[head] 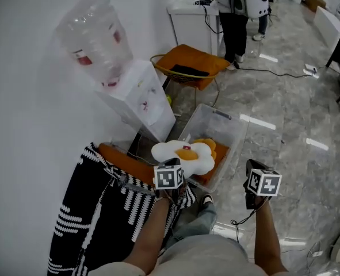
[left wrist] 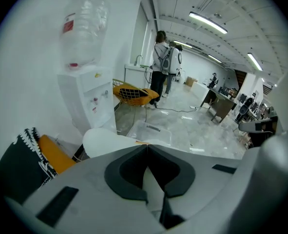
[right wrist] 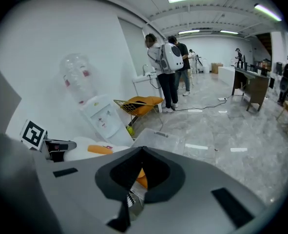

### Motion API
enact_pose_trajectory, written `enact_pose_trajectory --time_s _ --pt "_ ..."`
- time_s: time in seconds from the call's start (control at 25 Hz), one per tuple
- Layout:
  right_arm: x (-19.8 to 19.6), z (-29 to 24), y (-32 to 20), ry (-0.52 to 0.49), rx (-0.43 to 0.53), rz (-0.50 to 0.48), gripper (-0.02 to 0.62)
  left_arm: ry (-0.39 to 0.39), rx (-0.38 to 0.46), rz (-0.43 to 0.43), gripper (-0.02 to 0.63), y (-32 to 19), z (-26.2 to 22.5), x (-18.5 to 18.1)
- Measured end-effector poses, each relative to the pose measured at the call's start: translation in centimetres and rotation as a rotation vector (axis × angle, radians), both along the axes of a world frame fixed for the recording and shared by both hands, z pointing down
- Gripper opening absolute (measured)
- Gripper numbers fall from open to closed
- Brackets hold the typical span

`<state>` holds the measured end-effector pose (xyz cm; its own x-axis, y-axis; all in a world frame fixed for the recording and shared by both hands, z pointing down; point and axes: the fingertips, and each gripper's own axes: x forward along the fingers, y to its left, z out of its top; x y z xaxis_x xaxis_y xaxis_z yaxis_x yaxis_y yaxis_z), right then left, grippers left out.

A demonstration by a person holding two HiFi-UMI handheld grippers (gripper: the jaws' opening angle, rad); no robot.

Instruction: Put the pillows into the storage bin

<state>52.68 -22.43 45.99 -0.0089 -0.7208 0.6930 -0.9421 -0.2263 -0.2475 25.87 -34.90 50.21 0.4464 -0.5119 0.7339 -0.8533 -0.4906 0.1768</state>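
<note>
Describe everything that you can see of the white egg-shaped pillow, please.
The egg-shaped pillow looks soft and white, like a fried egg, with an orange yolk patch and a small dark tag on top. The left gripper is shut on its near edge. It seems to hang over the near end of the clear storage bin.

i can read no text from here. the red label (head: 83, 58) on the water bottle (head: 98, 33) is just a blur.
</note>
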Motion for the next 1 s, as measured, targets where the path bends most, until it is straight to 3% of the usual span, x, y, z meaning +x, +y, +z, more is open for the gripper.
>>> enact_pose_trajectory --time_s 0.4,0.72,0.88,0.96,1.0 --pt "3.9 4.8 -8.0 0.003 -0.081 -0.021 0.002 0.061 -0.059 0.009 0.014 -9.1 5.6 8.7" --pt "6.0 8.9 -10.3 -0.03 -0.126 0.023 0.001 0.062 -0.093 0.044 0.014 -13.1 11.1 14.5" --pt "6.5 9.6 -10.4 -0.04 -0.141 0.03 0.002 0.118 -0.119 0.074 0.017 -13.6 11.6 16.7" --pt "6.7 9.8 -10.4 -0.046 -0.146 0.034 0.002 0.143 -0.152 0.092 0.125 -13.7 11.7 17.5" --pt "6.8 9.8 -10.3 -0.049 -0.148 0.036 0.002 0.145 -0.164 0.094 0.138 -13.8 11.7 17.6"
